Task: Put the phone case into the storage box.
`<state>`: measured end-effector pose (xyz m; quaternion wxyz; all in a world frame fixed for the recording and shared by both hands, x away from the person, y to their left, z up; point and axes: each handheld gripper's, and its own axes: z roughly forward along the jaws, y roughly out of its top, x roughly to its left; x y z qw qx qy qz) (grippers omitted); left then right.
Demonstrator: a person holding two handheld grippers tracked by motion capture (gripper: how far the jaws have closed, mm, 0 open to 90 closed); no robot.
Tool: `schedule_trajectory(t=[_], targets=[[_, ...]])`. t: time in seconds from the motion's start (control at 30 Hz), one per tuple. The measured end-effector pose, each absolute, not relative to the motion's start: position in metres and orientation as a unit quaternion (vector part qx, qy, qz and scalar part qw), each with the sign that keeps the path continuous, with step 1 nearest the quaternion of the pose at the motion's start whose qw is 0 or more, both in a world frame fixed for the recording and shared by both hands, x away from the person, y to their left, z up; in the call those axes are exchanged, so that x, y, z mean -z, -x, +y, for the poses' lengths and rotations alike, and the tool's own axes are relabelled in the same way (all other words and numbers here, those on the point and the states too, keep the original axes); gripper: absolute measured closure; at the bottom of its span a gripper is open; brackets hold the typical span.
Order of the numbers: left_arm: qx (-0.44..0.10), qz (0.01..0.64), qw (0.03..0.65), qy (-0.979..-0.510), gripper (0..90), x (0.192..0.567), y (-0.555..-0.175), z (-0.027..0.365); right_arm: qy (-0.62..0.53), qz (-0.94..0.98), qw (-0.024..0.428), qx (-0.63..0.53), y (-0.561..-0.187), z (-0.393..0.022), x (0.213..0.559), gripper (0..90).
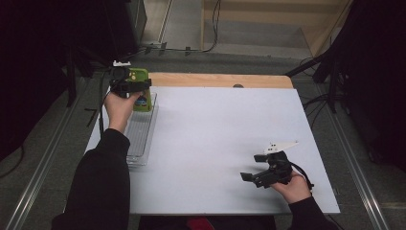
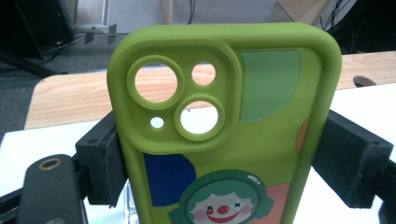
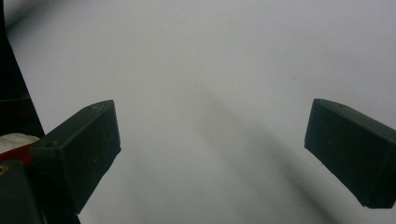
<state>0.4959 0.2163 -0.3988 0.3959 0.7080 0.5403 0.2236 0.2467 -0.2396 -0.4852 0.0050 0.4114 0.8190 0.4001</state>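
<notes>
The left gripper (image 1: pixel 135 87) is clamped on a green phone case (image 2: pixel 224 135), one black jaw pressed against each long edge, as seen in the left gripper view. The case stands upright between the jaws, back face toward that camera: raised lens surround with two large round cut-outs and two small ones, a pale green patch at upper right, a blue patch at lower left, orange patches at the right edge and bottom, and a clown face at the bottom centre. In the high view the case (image 1: pixel 140 93) sits at the far left corner of the white table (image 1: pixel 220 139), over the far end of a clear tray (image 1: pixel 139 135) that lies along the table's left edge; whether the case touches the tray cannot be told. The left hand (image 1: pixel 119 108) holds the gripper from behind. The right gripper (image 1: pixel 250 176) is at the near right of the table, well apart from the case, held by the right hand (image 1: pixel 293 187). Its jaws stand wide apart with nothing between them, above bare table surface in the right gripper view.
</notes>
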Motion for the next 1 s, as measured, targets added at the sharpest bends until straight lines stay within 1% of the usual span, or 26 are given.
schedule_trajectory(t=[0.23,0.43,0.6,0.87,1.0], targets=[[-0.232,0.542,0.397,-0.703,15.6,0.408,-0.504,0.215,-0.411,0.819,0.003,-0.4,-0.246,-0.239,0.485,2.3],[-0.237,0.546,0.374,-0.711,15.3,0.418,-0.51,0.214,-0.411,0.819,0.004,-0.401,-0.247,-0.24,0.486,2.2],[-0.229,0.547,0.373,-0.714,15.2,0.424,-0.513,0.214,-0.412,0.819,0.005,-0.4,-0.246,-0.24,0.485,2.3],[-0.235,0.541,0.383,-0.711,15.1,0.426,-0.514,0.214,-0.416,0.817,0.006,-0.4,-0.246,-0.241,0.485,2.3],[-0.239,0.532,0.378,-0.719,15.0,0.428,-0.514,0.213,-0.413,0.819,0.005,-0.399,-0.247,-0.239,0.486,2.2]])
